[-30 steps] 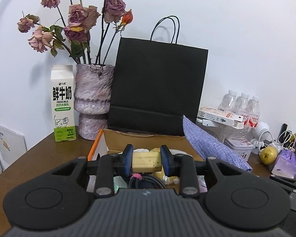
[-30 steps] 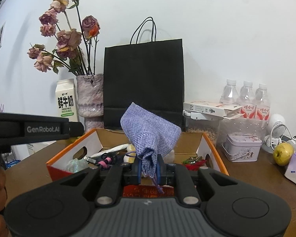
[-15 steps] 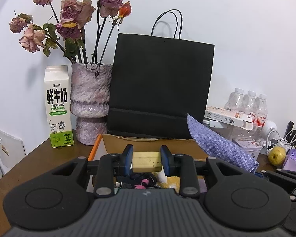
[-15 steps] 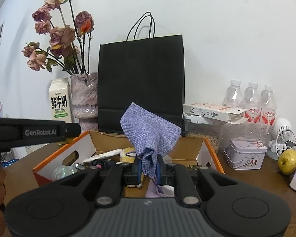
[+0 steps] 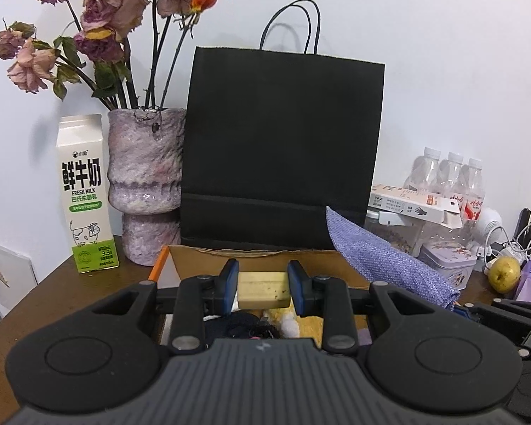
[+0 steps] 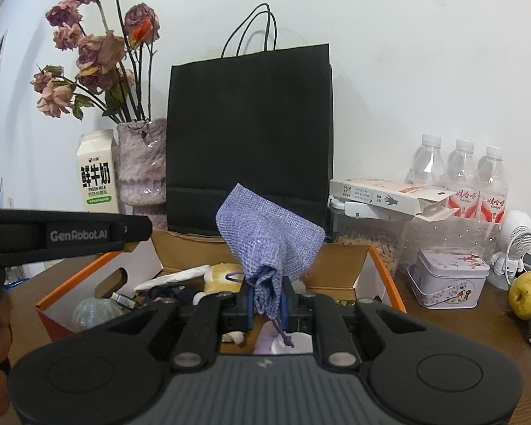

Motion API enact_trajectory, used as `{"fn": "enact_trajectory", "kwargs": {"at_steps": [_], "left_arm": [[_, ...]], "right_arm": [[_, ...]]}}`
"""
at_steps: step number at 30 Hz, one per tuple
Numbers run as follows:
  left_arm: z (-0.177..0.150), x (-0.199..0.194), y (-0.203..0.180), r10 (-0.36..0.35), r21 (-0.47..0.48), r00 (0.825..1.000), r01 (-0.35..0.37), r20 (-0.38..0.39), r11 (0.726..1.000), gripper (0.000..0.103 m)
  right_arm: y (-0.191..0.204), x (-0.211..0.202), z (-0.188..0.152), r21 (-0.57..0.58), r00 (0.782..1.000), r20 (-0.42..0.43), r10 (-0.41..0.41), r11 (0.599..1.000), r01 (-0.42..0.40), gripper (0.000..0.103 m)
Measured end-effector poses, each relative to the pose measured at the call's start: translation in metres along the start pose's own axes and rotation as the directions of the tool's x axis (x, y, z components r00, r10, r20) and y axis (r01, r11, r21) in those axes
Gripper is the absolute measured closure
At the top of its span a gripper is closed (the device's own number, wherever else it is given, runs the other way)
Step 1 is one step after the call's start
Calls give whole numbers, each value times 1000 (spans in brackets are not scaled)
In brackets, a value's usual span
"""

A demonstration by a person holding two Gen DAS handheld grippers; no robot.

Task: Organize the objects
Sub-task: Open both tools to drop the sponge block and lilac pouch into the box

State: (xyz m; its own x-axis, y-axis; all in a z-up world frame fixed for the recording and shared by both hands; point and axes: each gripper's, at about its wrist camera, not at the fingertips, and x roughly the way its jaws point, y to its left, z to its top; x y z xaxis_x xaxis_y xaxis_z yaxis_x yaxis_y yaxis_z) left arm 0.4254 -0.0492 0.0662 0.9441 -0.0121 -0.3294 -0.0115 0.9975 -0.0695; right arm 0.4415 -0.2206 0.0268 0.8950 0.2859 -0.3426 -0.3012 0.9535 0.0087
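Observation:
My left gripper [image 5: 263,290] is shut on a pale yellow block [image 5: 263,289] and holds it above the open orange cardboard box [image 5: 251,258]. My right gripper [image 6: 267,306] is shut on the gathered neck of a purple woven drawstring pouch [image 6: 269,241], which stands up above the same box [image 6: 382,276]. The pouch also shows at the right in the left wrist view [image 5: 382,262]. The left gripper's body [image 6: 63,235] shows at the left in the right wrist view. The box holds several small items, partly hidden by the grippers.
A black paper bag [image 5: 283,148] stands behind the box. A vase of dried roses [image 5: 145,184] and a milk carton [image 5: 86,198] stand at the left. Water bottles [image 6: 456,173], a food container [image 6: 368,241], a tin [image 6: 449,279] and a pear [image 6: 527,294] stand at the right.
Both grippers have risen and moved nearer the black bag, keeping the block and the pouch. The box sits lower in both views.

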Motion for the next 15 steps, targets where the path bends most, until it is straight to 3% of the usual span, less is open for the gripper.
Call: {"fn": "enact_trajectory", "kwargs": {"at_steps": [11, 15], "left_arm": [[-5, 20, 2, 0, 16, 999, 0, -50, 1000, 72], [-7, 23, 3, 16, 22, 998, -15, -58, 1000, 67]], "right_arm": [[-6, 17, -4, 2, 999, -48, -15, 1000, 15, 89], [-7, 20, -5, 6, 998, -67, -18, 1000, 19, 82]]}}
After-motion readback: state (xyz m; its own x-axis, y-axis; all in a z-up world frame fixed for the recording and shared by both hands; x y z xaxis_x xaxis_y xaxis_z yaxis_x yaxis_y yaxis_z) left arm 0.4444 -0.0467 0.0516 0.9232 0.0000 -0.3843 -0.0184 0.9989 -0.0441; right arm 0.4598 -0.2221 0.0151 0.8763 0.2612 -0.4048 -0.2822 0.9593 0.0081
